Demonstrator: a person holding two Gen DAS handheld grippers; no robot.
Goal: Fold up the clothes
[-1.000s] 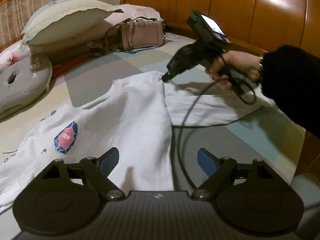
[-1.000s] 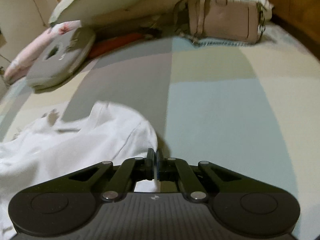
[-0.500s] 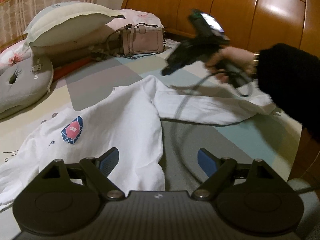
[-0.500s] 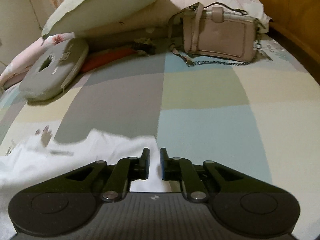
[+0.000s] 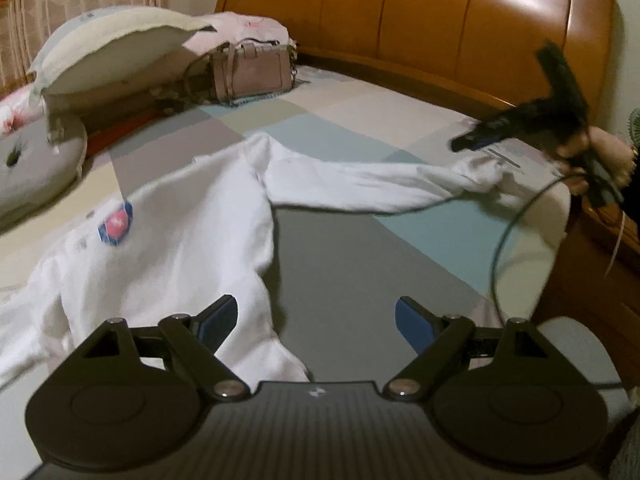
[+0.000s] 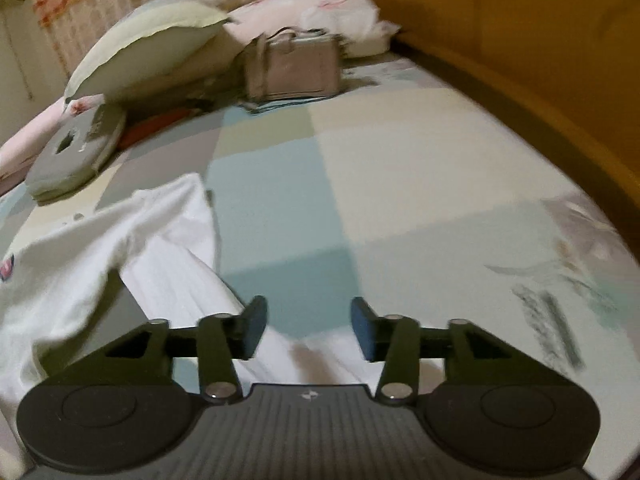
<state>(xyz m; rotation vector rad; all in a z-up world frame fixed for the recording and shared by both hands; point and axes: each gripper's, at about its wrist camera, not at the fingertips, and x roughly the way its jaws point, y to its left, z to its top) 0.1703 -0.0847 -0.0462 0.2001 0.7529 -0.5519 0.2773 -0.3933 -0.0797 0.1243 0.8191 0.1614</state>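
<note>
A white long-sleeved sweatshirt (image 5: 180, 248) with a blue and pink badge (image 5: 115, 226) lies spread on the patchwork bed sheet (image 5: 360, 272). Its sleeve (image 5: 360, 184) stretches out to the right. My left gripper (image 5: 316, 316) hangs open above the shirt's side edge, with nothing between its fingers. In the left wrist view my right gripper (image 5: 472, 144), held in a hand, hovers just above the cuff (image 5: 480, 176). In its own view my right gripper (image 6: 308, 320) has its jaws opening. The sleeve (image 6: 180, 280) lies loose on the sheet under them, and the pads do not press it.
A pink handbag (image 5: 252, 72), pillows (image 5: 112, 48) and a grey cushion (image 5: 32, 168) crowd the far left of the bed. The wooden headboard (image 5: 420, 12) runs along the back. A black cable (image 5: 504, 232) loops over the bed's right edge.
My right gripper has swept to the right, drawn the sleeve out straight, and gone from shut on the fabric to open. The left gripper drifted a little and stayed open.
</note>
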